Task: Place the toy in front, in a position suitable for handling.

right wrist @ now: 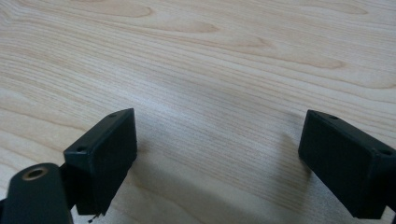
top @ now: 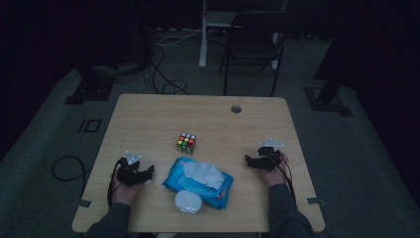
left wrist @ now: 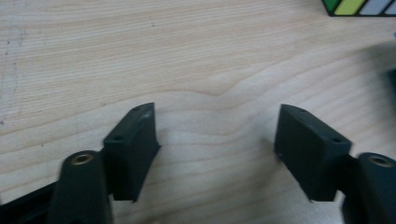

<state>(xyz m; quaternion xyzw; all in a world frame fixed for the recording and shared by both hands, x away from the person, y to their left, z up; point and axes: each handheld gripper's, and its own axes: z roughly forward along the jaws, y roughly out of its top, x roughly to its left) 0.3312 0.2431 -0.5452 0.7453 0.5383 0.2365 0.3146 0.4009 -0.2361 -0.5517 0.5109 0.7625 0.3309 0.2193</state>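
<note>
On the wooden tabletop (top: 148, 114) a blue pack of wet wipes (top: 198, 182) lies near the person's edge, midway between the 2 grippers, with a white wipe (top: 203, 172) pulled up through its top. A round white lid (top: 188, 202) sits touching the pack's near edge. Just beyond the pack stands a colourful puzzle cube (top: 186, 143), apart from it.

The left gripper (top: 143, 173) rests on the tabletop left of the pack, its jaws spread wide with bare wood between them. The right gripper (top: 250, 161) sits right of the pack, jaws likewise wide and holding nothing. Both point inward toward the pack, neither touching it.
</note>
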